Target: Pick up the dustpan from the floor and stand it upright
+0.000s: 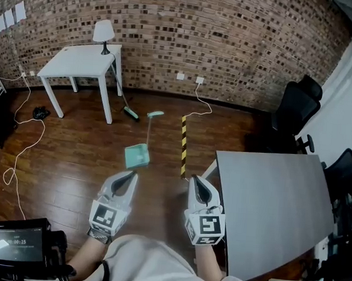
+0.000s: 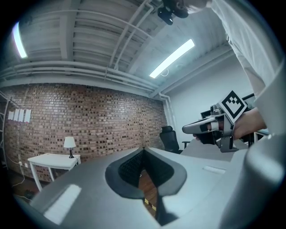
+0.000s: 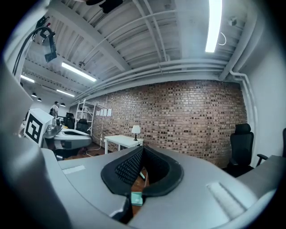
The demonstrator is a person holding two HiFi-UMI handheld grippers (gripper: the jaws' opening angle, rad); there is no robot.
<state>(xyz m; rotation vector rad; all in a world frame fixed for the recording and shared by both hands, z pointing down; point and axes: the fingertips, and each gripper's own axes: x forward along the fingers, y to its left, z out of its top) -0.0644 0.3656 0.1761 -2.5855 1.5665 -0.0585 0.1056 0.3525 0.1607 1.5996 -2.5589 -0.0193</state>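
Dustpan [image 1: 137, 157] lies on floor [image 1: 72, 153] ahead of left gripper [image 1: 129, 177] and right gripper [image 1: 196, 181]; both jaws together, empty. Right gripper view: only sliver visible beneath jaws.

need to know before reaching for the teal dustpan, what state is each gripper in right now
Left gripper: jaws closed, holding nothing.
Right gripper: jaws closed, holding nothing; the teal plastic dustpan lies apart from both.

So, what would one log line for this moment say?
dustpan: on floor, untouched | left claw: shut, empty | right claw: shut, empty
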